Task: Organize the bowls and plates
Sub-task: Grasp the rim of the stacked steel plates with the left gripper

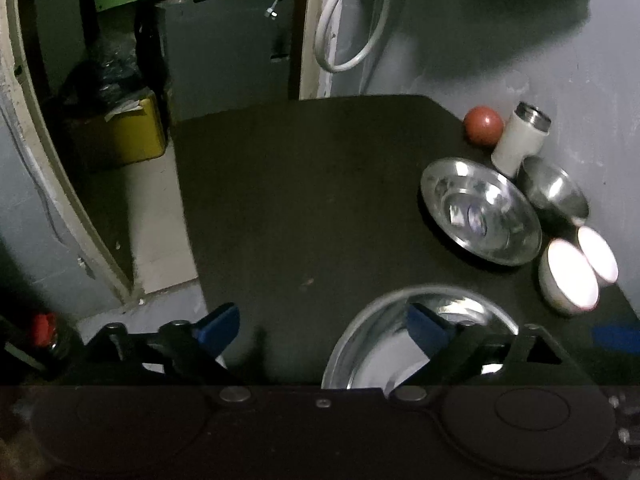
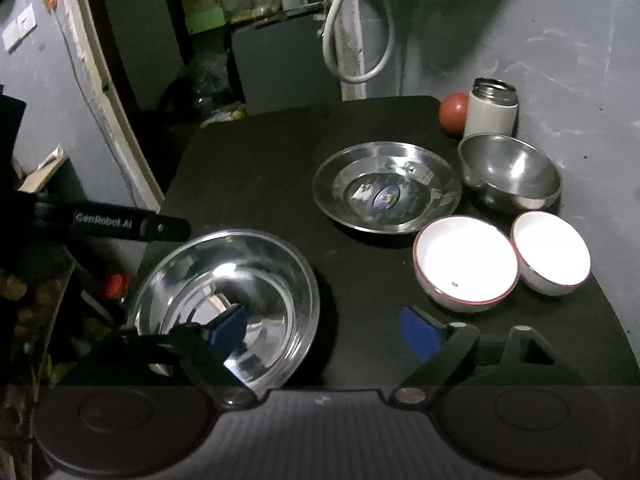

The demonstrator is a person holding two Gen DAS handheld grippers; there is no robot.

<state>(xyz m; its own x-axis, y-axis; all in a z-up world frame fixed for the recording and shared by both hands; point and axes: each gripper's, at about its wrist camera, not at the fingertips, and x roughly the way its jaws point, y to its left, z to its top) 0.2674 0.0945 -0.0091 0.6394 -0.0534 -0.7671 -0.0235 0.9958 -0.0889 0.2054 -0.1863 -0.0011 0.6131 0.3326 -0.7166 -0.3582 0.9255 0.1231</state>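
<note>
Right wrist view: a dark, matte desk (image 2: 260,152) with rounded corners, set against a scuffed grey wall.
Near steel plate (image 2: 224,300): round, shiny, deep-welled, at the near left edge of the desk; the right tool's left finger is in front of it.
Far steel plate (image 2: 386,188): round, mirror-bright, wide flat rim, a sticker in its well; it sits mid-desk, just left of the steel bowl.
Steel bowl (image 2: 510,172): rounded, brushed inside, at the far right by the wall.
Big white bowl (image 2: 466,262): glossy, thin red rim, in front of the far plate, touching or nearly touching the small one.
Small white bowl (image 2: 552,258): same glaze, by the right edge.
Flask (image 2: 492,108): pale cylinder with a steel neck, upright behind the steel bowl.
Ball (image 2: 454,112): red-brown, smooth, partly hidden by the flask.
Right tool (image 2: 324,332): blue-tipped black fingers spread wide, holding nothing, low over the near desk.
Left tool (image 1: 320,326): fingers spread wide and empty; its right finger overlaps the near steel plate.
Around: a white hose (image 2: 352,40) looped on the wall, a yellow bin (image 1: 132,132) on the floor to the left.
</note>
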